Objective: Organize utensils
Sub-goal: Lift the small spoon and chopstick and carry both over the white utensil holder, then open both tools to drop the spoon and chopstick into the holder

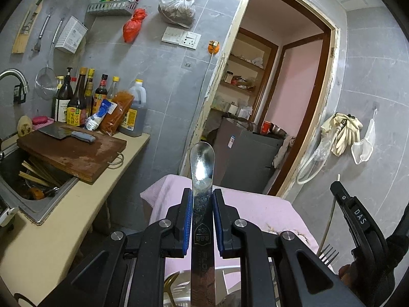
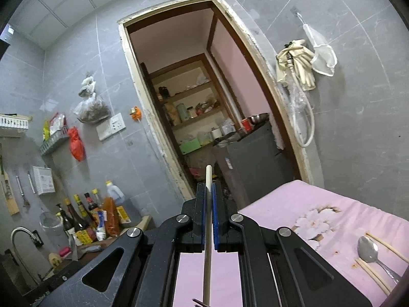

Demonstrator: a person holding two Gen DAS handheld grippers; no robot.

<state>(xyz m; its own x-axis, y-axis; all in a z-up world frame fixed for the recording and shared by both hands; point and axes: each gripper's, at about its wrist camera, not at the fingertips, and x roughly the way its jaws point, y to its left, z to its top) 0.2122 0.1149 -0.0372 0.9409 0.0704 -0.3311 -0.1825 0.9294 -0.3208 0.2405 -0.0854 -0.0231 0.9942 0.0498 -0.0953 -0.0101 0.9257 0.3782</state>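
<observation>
The steel spoon (image 1: 202, 179) stands clamped by its flat handle in the left claw (image 1: 202, 202), bowl pointing away above the pink cloth (image 1: 255, 209). It looks rigid, light and slick, so a grip on the handle's broad faces seems safest. The right claw (image 2: 209, 199) is pinched almost closed on a pale chopstick (image 2: 208, 176): thin, stiff, probably apt to swivel. On the cloth to the right of that claw lie another spoon (image 2: 369, 249) and more chopsticks (image 2: 375, 276). Left of the cloth, the sink (image 1: 38, 204) holds chopsticks under a cutting board (image 1: 74, 151).
</observation>
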